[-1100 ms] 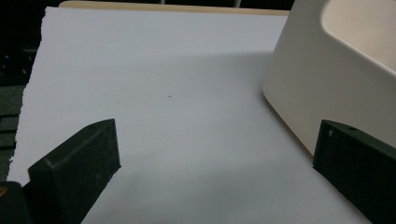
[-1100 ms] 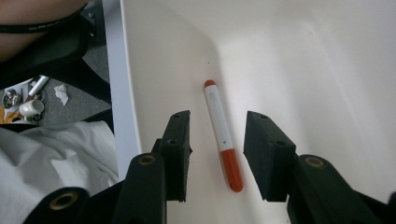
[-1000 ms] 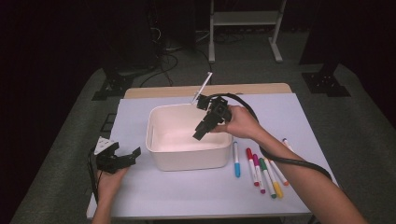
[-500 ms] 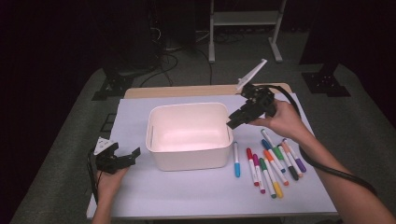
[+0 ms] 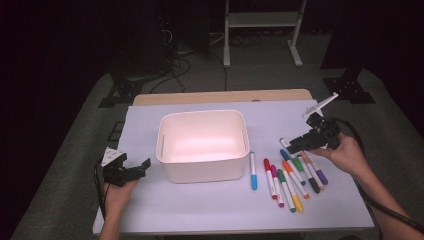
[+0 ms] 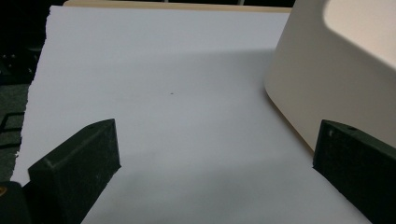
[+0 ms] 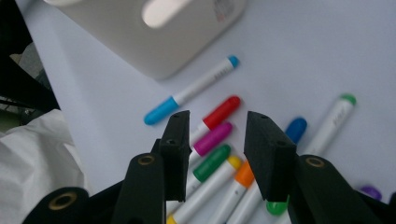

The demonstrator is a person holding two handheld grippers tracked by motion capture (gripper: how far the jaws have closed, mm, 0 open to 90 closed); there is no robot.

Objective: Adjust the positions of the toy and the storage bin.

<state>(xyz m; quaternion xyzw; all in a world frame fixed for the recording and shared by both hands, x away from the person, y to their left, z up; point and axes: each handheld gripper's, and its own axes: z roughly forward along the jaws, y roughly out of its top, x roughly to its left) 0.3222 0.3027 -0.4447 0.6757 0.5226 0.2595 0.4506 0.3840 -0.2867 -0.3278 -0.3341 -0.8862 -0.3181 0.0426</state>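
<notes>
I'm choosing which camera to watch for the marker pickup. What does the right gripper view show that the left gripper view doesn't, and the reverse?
Right gripper view alone: the markers fanned on the sheet, with the right tongs open above them, gripping nothing. Left gripper view alone: the left tongs wide open over bare sheet. Both share the white bin and the pale table cover.

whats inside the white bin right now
The white bin looks empty in the high view: bare floor and inner walls, no markers. The near wall hides a strip of floor just behind it. The markers lie on the table beside it.
</notes>
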